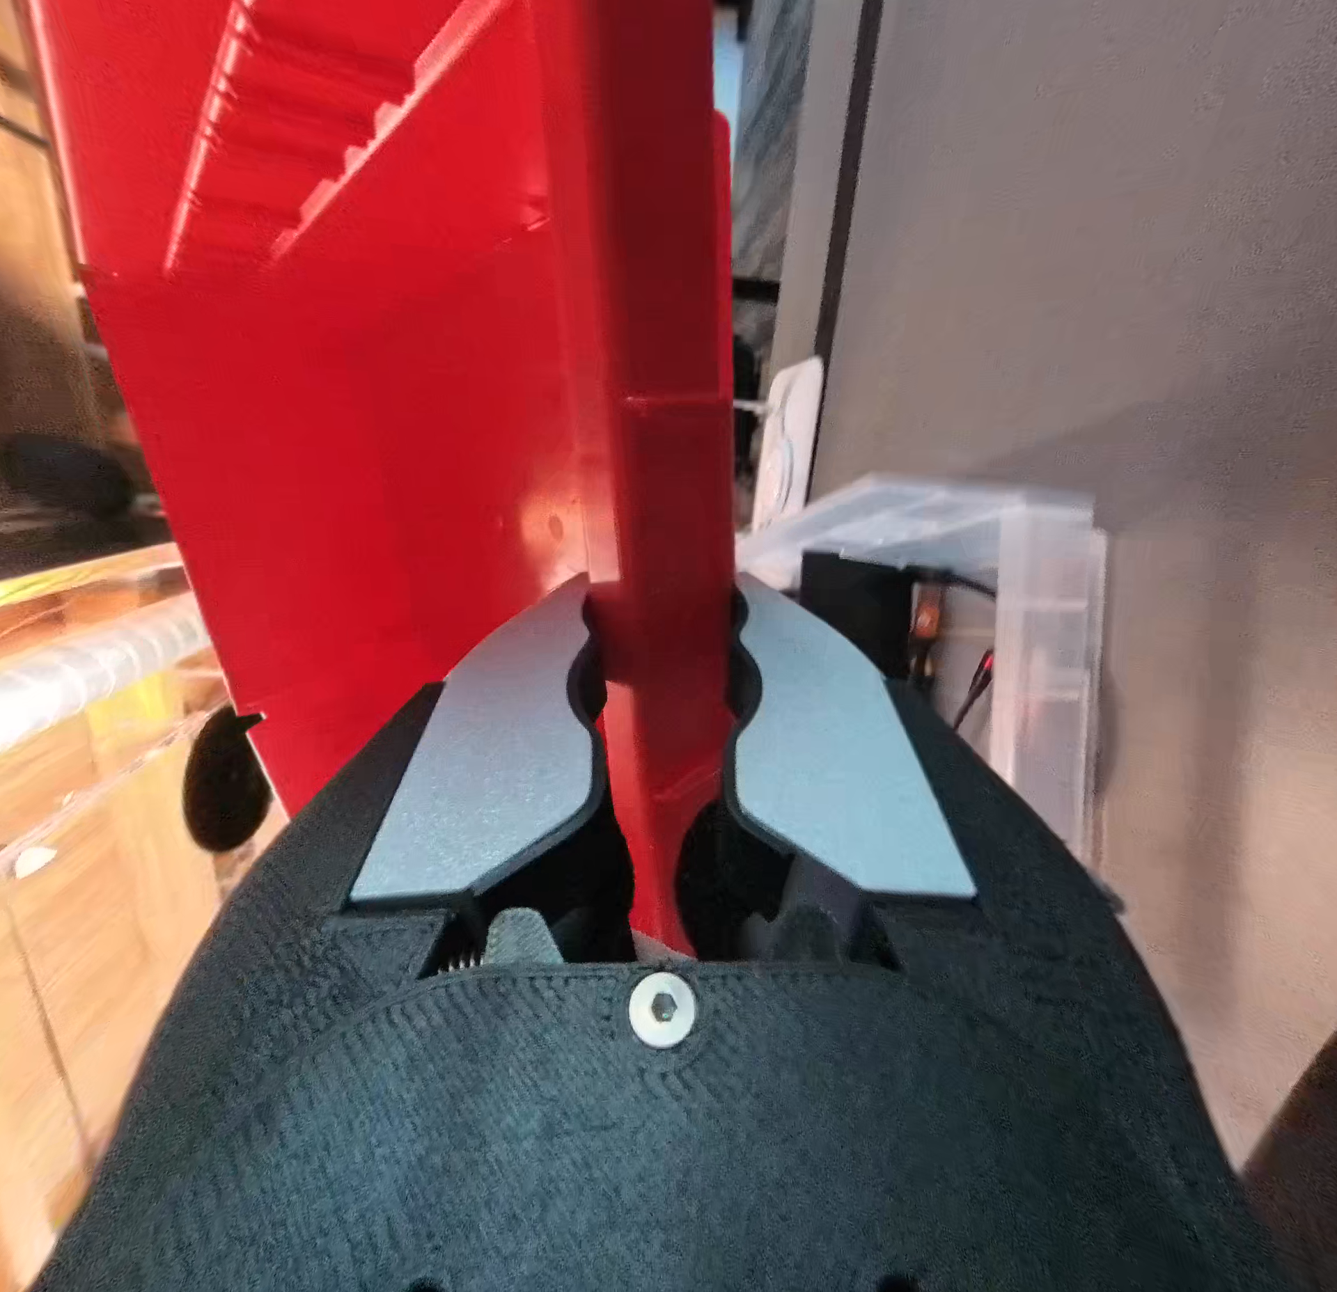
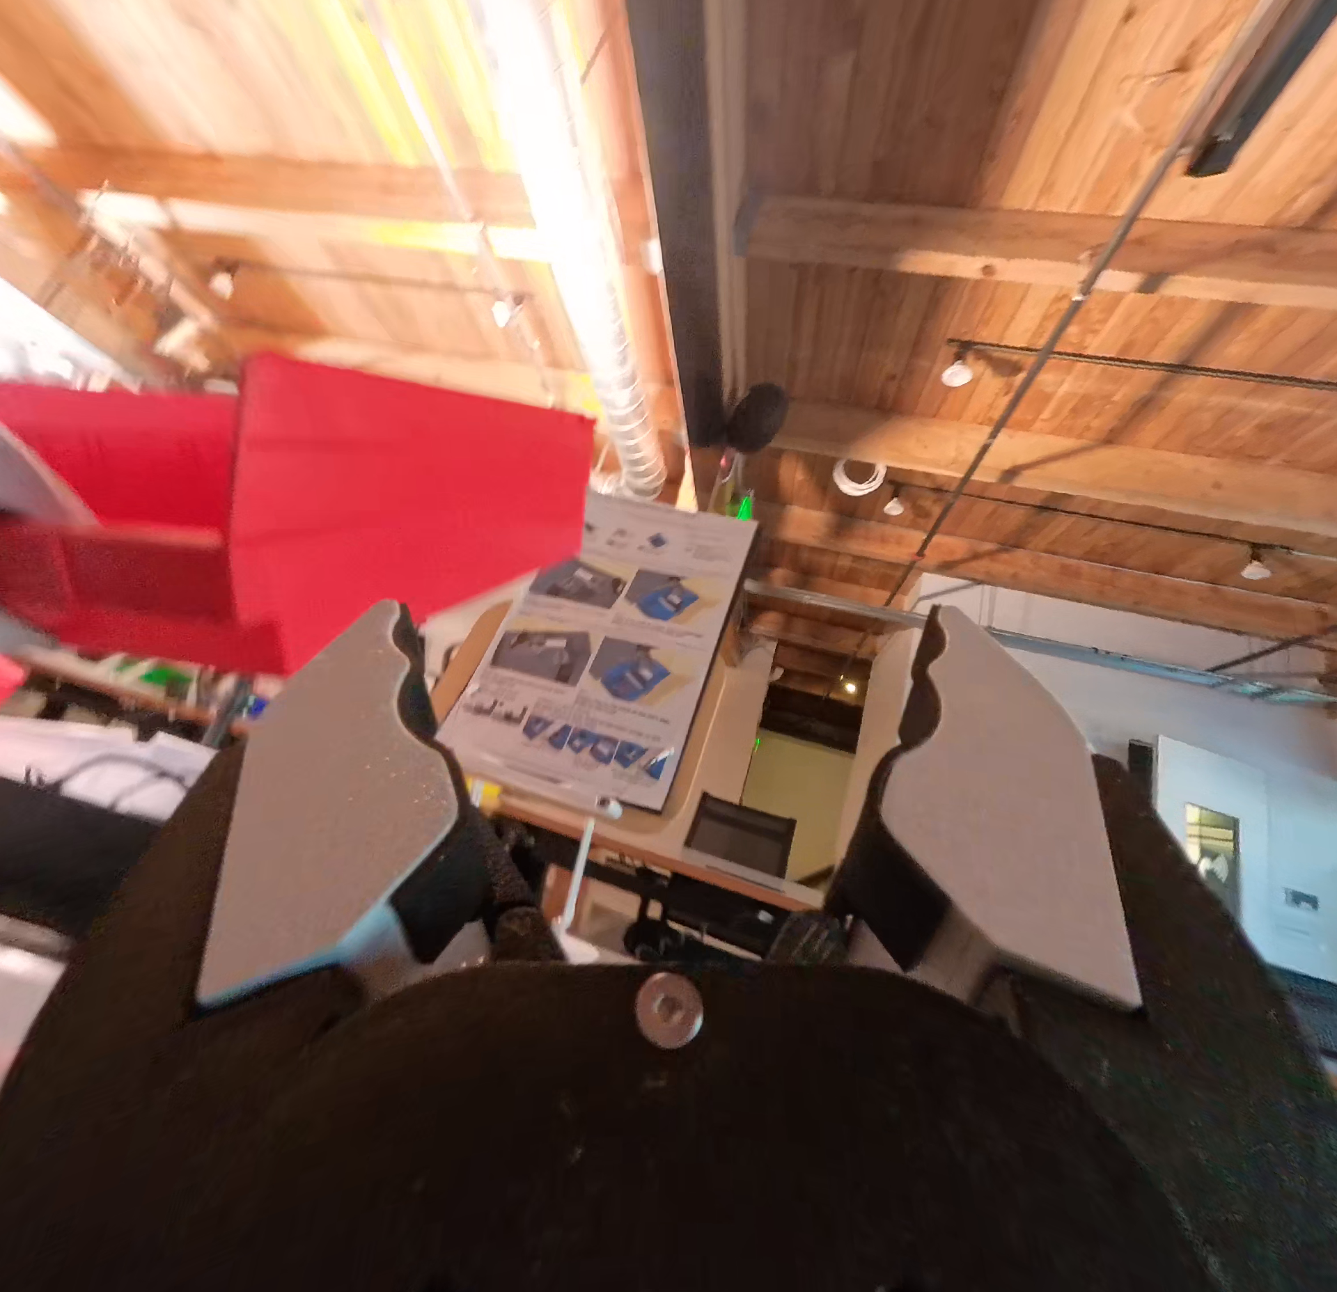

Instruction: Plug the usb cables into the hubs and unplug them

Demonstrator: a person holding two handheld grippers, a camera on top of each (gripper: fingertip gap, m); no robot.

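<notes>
Left gripper (image 1: pixel 662 606) is clamped, its grey fingers (image 1: pixel 499 765) drawn close and pinching a red plastic bin (image 1: pixel 405 425) by its wall, tips pressed on either side. Right gripper (image 2: pixel 665 635) is tipped up toward the ceiling, fingers (image 2: pixel 340 787) spread wide (nothing between them).

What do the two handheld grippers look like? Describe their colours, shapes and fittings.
Both the left gripper and the right gripper have a rough-textured black body, rounded at the front, with one silver hex screw at its centre. Their fingers are flat matte grey plates with wavy, scalloped inner edges backed in black.
</notes>
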